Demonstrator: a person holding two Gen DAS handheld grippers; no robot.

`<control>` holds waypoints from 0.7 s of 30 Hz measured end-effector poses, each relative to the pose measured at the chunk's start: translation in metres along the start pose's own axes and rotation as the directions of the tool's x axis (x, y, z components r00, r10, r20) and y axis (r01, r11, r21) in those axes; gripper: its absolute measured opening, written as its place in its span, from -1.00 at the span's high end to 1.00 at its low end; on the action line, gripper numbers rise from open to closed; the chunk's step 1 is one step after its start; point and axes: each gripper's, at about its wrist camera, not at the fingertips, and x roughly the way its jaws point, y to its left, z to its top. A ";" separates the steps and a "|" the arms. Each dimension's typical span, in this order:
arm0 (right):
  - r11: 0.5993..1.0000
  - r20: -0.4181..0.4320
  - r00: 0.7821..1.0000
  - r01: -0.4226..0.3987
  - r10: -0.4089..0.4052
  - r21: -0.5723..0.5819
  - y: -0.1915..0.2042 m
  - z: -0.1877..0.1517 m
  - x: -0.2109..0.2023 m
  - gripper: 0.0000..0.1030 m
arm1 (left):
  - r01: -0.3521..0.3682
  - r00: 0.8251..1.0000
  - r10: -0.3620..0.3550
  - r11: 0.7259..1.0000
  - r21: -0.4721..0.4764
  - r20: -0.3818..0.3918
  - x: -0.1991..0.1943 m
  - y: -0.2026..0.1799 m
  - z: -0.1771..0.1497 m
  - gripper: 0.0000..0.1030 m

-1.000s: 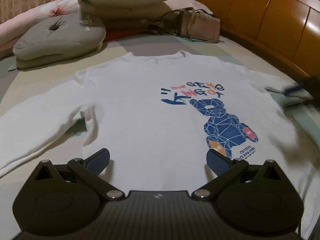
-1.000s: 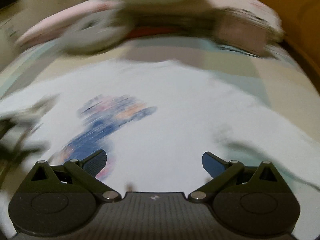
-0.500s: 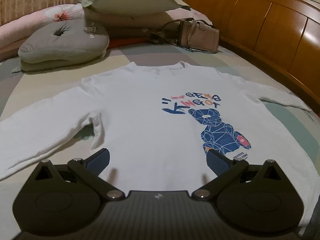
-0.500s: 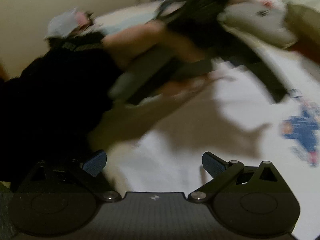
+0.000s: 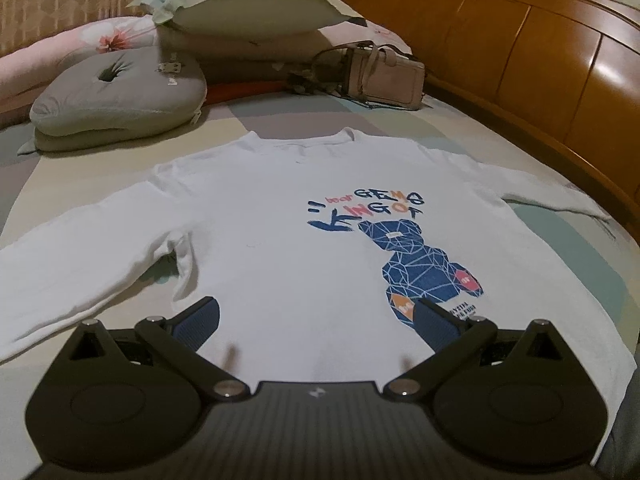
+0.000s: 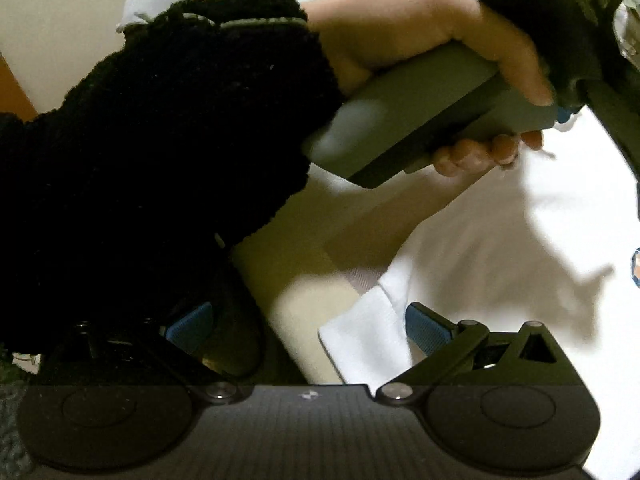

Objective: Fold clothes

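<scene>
Left hand-held gripper (image 5: 316, 316) wide open, nothing held, over hem of white shirt (image 5: 288, 240) lying flat on bed (image 5: 500, 148); sleeves spread both sides, bare sheet beyond. Far ahead: pillows (image 5: 120, 92), bag (image 5: 384, 76); headboard (image 5: 540, 60) to its right. Right hand-held gripper (image 6: 308, 328) wide open, empty, shirt corner (image 6: 364, 340) between fingers; a hand (image 6: 420, 40) w/ black sleeve (image 6: 160, 140) ahead.

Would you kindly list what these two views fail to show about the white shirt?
- Left wrist view: the white shirt hem sits behind the left claw.
- Right wrist view: a black sleeve and a hand block most of the shirt.
- Its back is face down.
</scene>
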 end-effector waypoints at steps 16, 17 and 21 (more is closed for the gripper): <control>0.977 0.017 0.976 0.215 -0.215 0.010 -0.005 0.002 -0.046 -1.00 | 0.026 1.000 -0.026 0.999 0.020 0.010 -0.013 -0.007 -0.007 -0.98; 0.980 0.019 0.979 0.201 -0.201 0.006 -0.006 0.001 -0.036 -1.00 | 0.024 1.000 -0.024 1.000 0.015 0.007 -0.012 -0.006 -0.006 -0.98; 0.985 0.012 0.986 0.167 -0.168 0.033 -0.014 0.009 -0.004 -1.00 | 0.032 0.999 -0.032 0.999 0.001 0.003 -0.009 -0.004 -0.005 -0.98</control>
